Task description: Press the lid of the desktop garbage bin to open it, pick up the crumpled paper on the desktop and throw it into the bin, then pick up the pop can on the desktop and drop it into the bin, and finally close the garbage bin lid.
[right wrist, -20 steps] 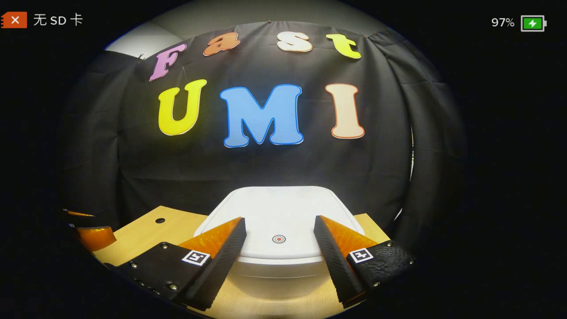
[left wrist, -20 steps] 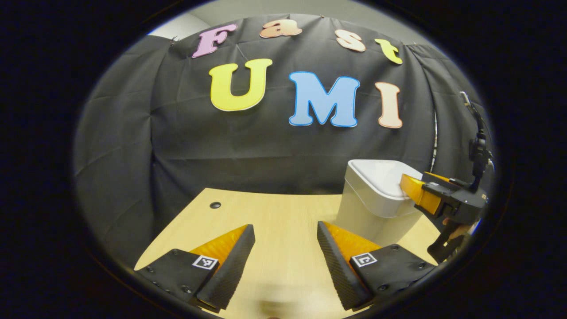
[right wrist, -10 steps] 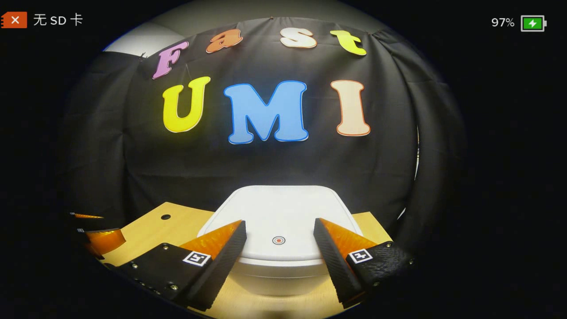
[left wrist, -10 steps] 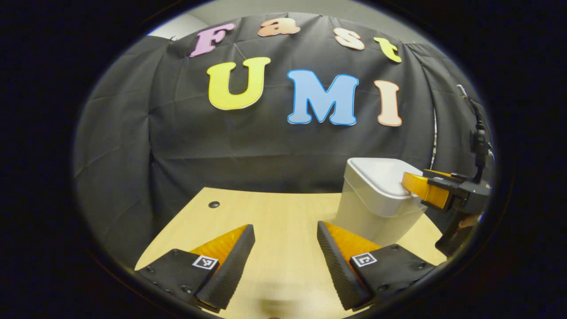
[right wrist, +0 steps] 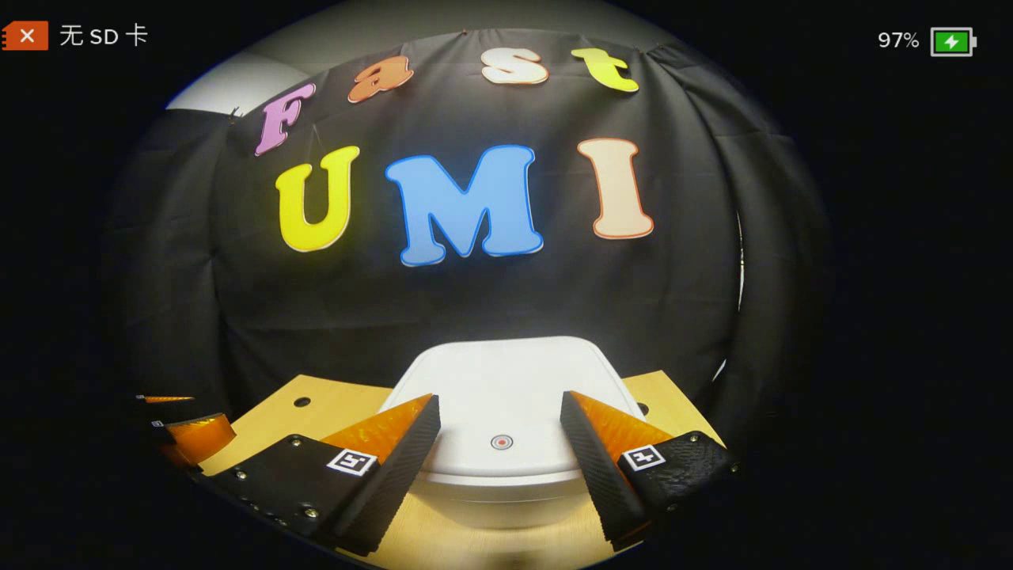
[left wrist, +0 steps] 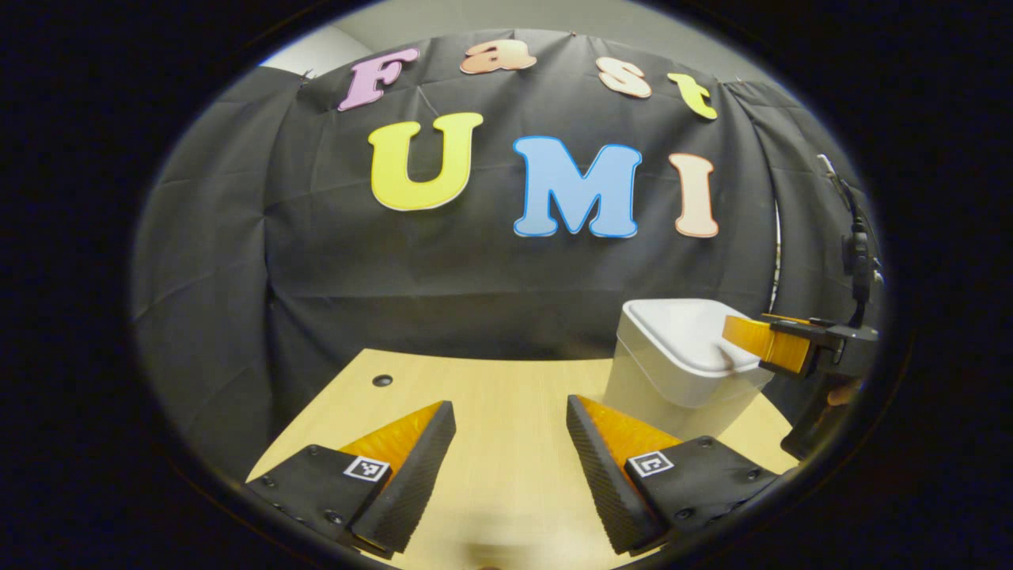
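A white desktop bin (left wrist: 673, 372) with its lid (right wrist: 506, 388) down stands on the right of the wooden desk (left wrist: 491, 396). The lid carries a small red round mark (right wrist: 501, 442) near its front edge. My right gripper (right wrist: 500, 408) hovers open just above the lid's front, its fingers either side of that mark. In the left gripper view the right gripper (left wrist: 764, 340) reaches over the lid's near edge. My left gripper (left wrist: 510, 416) stands open and holds nothing above the bare desk, left of the bin. Whether the right fingers touch the lid I cannot tell.
A small dark hole (left wrist: 382, 380) sits in the desk at the far left. The black cloth wall (left wrist: 443, 277) hangs right behind the desk and bin. In the right gripper view the left gripper (right wrist: 186, 431) shows at the far left.
The right gripper has shifted slightly over the lid and stays open. The bin lid stays down. The left gripper has barely moved.
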